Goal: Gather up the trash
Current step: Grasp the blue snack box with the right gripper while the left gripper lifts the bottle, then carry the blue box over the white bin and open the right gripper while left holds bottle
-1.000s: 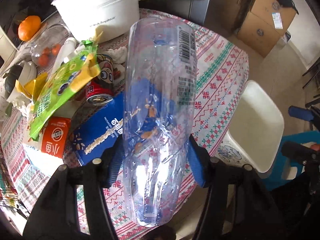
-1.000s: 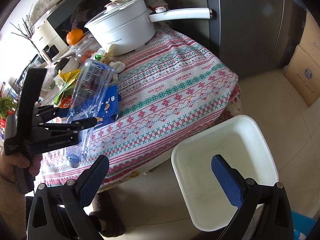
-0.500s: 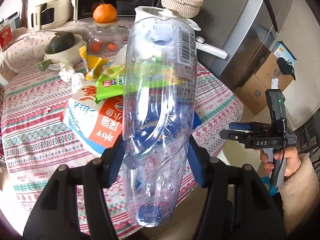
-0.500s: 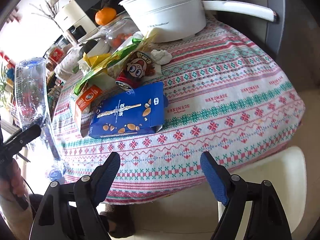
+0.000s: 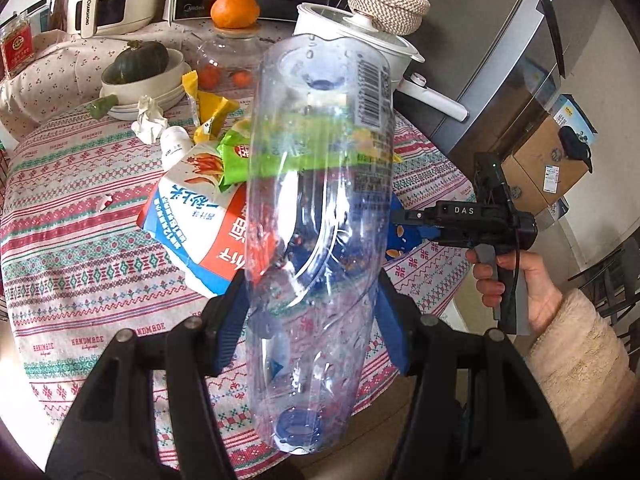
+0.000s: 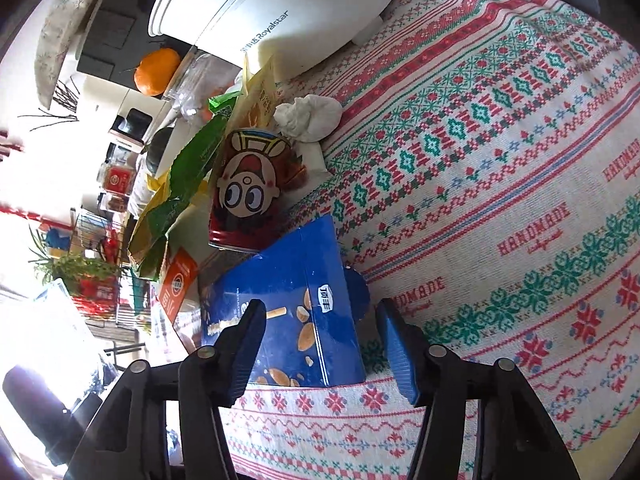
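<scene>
The left tool (image 5: pixel 312 312) clamps a clear, empty plastic bottle (image 5: pixel 320 208), blue cap nearest the camera, base tilted toward twelve o'clock above the worktop (image 5: pixel 72 248). The right tool (image 6: pixel 320 344) is narrowing around a flat blue snack box (image 6: pixel 288 312) lying at the patterned cloth's edge (its pads not yet pressing). At eleven o'clock from the box lie a red cartoon-faced can (image 6: pixel 252 196) and a green foil wrapper (image 6: pixel 184 184).

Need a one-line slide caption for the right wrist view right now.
Right gripper closing around the blue snack box on the patterned tablecloth, beside a cartoon can and crumpled tissue.
</scene>
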A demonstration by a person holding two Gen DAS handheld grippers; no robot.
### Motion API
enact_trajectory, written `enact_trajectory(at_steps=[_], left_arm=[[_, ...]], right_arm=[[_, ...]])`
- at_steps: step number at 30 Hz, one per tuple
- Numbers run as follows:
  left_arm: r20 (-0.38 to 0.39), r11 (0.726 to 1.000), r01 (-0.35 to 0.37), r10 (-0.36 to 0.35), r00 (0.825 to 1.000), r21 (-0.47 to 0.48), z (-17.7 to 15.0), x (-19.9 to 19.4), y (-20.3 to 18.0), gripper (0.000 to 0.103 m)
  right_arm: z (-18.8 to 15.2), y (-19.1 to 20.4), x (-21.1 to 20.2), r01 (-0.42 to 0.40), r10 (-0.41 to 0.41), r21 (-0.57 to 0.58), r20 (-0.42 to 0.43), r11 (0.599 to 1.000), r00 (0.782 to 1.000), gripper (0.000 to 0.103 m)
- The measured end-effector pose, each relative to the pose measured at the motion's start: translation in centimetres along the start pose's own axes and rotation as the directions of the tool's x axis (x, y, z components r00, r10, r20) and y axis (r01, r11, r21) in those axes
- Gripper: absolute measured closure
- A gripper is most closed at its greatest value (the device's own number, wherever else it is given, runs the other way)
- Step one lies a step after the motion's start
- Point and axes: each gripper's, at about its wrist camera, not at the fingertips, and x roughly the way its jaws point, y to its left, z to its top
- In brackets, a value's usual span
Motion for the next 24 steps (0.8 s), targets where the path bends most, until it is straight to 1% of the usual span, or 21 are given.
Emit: enact_trajectory(at_steps=[1, 2, 4, 5, 8, 10, 13, 16, 17, 21, 24], left_arm=[[0.000, 1.000, -0.005, 0.005, 1.000, -0.001, 0.0, 0.0, 0.0, 0.042], [0.000, 1.000, -0.008, 0.008, 1.000, -0.001, 0.0, 0.0, 0.0, 0.042], [0.000, 1.000, -0.013, 0.013, 1.000, -0.003, 0.0, 0.1, -0.1, 0.042], [0.002, 1.000, -0.014, 0.014, 1.000, -0.001, 0.0, 0.0, -0.2, 0.042], [0.015, 1.000, -0.011, 0.011, 1.000, 0.001, 0.1, -0.1, -0.6, 0.042], [0.022, 1.000, -0.003, 0.003, 1.000, 0.004, 0.1, -0.2, -1.0, 0.042], [0.027, 1.000, 0.000, -0.001, 1.000, 0.014, 0.1, -0.1, -1.8, 0.042], [0.032, 0.999, 0.011, -0.012, 0.999, 0.034, 0.0, 0.1, -2.8, 0.042], [0.035, 0.999, 0.021, -0.022, 0.999, 0.042, 0.0, 0.1, -3.3, 0.042], [0.046, 0.995, 0.064, -0.068, 0.997, 0.082, -0.2, 0.3, -5.8, 0.042], [0.048, 0.988, 0.090, -0.097, 0.994, 0.125, -0.5, 0.6, -8.3, 0.042]], right_arm=[[-0.1, 0.1, 0.3, -0.011, 0.011, 0.010, -0.007, 1.000, 1.000, 0.062], [-0.2, 0.2, 0.5, -0.016, 0.017, 0.017, -0.011, 1.000, 1.000, 0.078], [-0.7, 0.5, 0.5, -0.052, 0.053, 0.025, -0.009, 0.998, 0.999, 0.091], [-1.0, 0.7, 0.2, -0.065, 0.065, 0.022, 0.001, 0.998, 0.998, 0.094], [-2.5, 2.2, -0.9, -0.048, 0.050, -0.047, 0.027, 0.998, 0.998, 0.099], [-3.6, 3.3, -2.2, -0.055, 0.060, -0.087, 0.050, 0.995, 0.997, 0.100], [-5.0, 4.5, -5.1, -0.055, 0.067, -0.119, 0.094, 0.991, 0.993, 0.100], [-6.3, 4.7, -8.8, -0.046, 0.066, -0.135, 0.150, 0.990, 0.987, 0.101], [-6.7, 4.6, -10.0, -0.043, 0.066, -0.137, 0.169, 0.990, 0.983, 0.101], [-8.3, 3.7, -15.4, 0.024, 0.014, -0.145, 0.259, 0.989, 0.966, 0.101], [-9.7, 2.4, -19.5, 0.069, -0.027, -0.116, 0.334, 0.991, 0.942, 0.101]])
